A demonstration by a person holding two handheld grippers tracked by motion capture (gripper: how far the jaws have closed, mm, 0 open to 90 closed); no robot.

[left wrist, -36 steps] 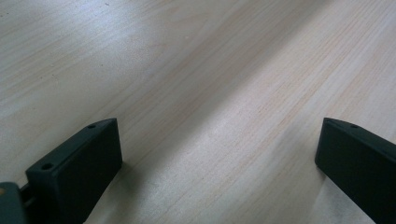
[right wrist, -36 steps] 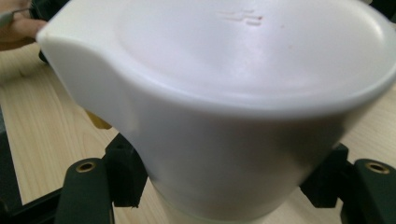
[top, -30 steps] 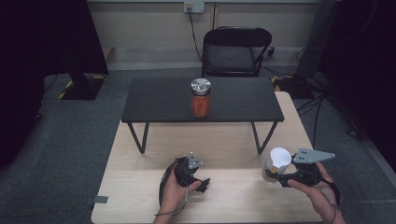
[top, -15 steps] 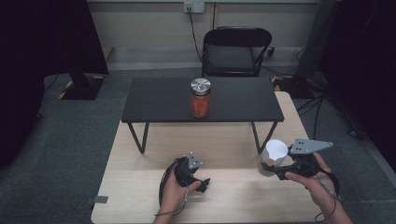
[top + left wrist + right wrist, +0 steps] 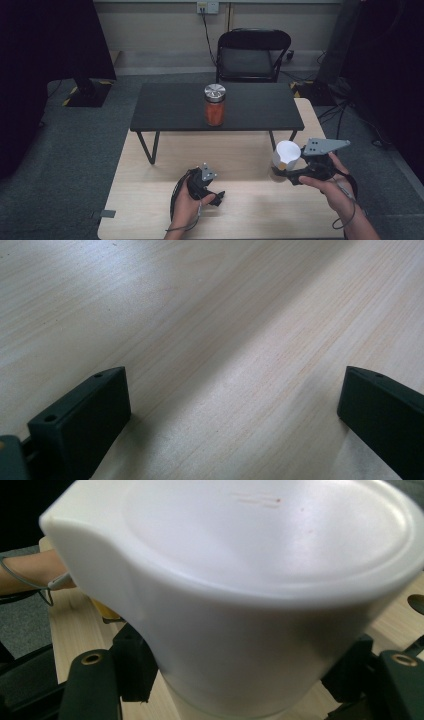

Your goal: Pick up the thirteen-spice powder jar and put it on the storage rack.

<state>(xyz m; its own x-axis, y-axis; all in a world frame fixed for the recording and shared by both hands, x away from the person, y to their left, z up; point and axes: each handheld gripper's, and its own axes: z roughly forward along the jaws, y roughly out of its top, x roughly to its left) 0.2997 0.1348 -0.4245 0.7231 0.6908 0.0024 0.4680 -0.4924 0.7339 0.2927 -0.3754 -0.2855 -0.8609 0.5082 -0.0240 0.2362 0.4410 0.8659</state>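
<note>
My right gripper (image 5: 284, 170) is shut on a white lidded container (image 5: 287, 153) and holds it above the right side of the light wooden table (image 5: 150, 200). In the right gripper view the container (image 5: 240, 595) bulges between the two black jaws, which press its lower sides, and something yellow shows behind it. My left gripper (image 5: 216, 196) rests low on the wooden table near the front middle. Its jaws stand wide apart over bare wood (image 5: 220, 355) with nothing between them. A glass jar (image 5: 215, 106) with orange-red contents and a silver lid stands on the black low table (image 5: 260, 107).
The black low table stands across the far part of the wooden table on thin legs. A black folding chair (image 5: 250, 55) is behind it. A dark stand (image 5: 87, 90) is at the far left, and cables (image 5: 345, 110) lie on the floor at the right.
The right gripper has lifted the white container and carried it a little left and away from the person. The left gripper has stayed in place.
</note>
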